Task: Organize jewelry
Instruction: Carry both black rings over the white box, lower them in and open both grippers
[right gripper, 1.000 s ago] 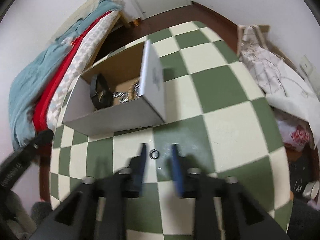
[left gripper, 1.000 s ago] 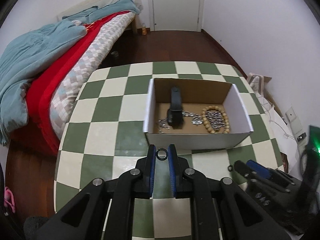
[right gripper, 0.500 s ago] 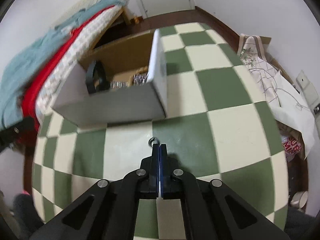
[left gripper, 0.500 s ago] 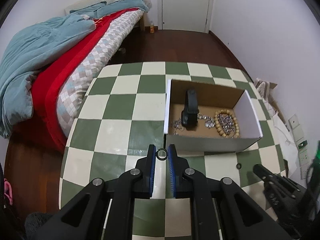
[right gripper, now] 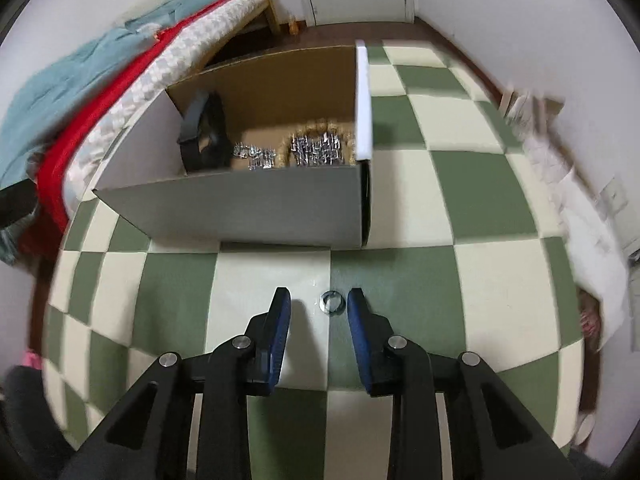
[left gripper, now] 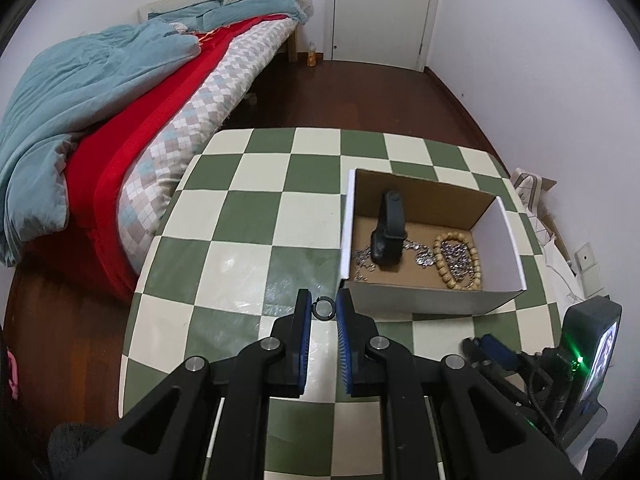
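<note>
— Now, what is seen at the fingers of the left gripper (left gripper: 324, 309)?

— A small dark ring (left gripper: 324, 308) is pinched between the two blue pads, right at their tips. It is held up above the checkered worktop (left gripper: 248, 216), just before the near left corner of the cardboard box (left gripper: 434, 302).

— And the right gripper (right gripper: 319, 306)?

— Its fingers are spread, having just been opening again. A second ring (right gripper: 331, 303), silvery, is seen lying flat on the worktop between the tips, closer to the right-hand pad. No pad is pressed on it, though whether the right pad just touches it cannot be told, as the picture is blurred.

— Where is the box placed relative to those fingers?

— Beyond the tips of the right gripper; its grey front wall is faced squarely. Inside, ahead and to the left of the fingers, a black watch band (right gripper: 202, 134) is stood on edge. A silver chain (right gripper: 256, 156) is spread on the cardboard floor beside it, and further right a wooden bead bracelet (right gripper: 320, 142) is laid around another heap of silver links.

— Is the same seen from the left side?

— Yes: from the left gripper the box is found ahead and to the right of the fingers, with the watch band nearest and the bead bracelet further right. The right gripper is glimpsed low at the right edge, with a green light beside it.

— Anything beyond the worktop?

— A bed (left gripper: 132, 112) with red and blue covers is seen to the far left of the fingers, and a white door (left gripper: 384, 8) straight ahead.
</note>
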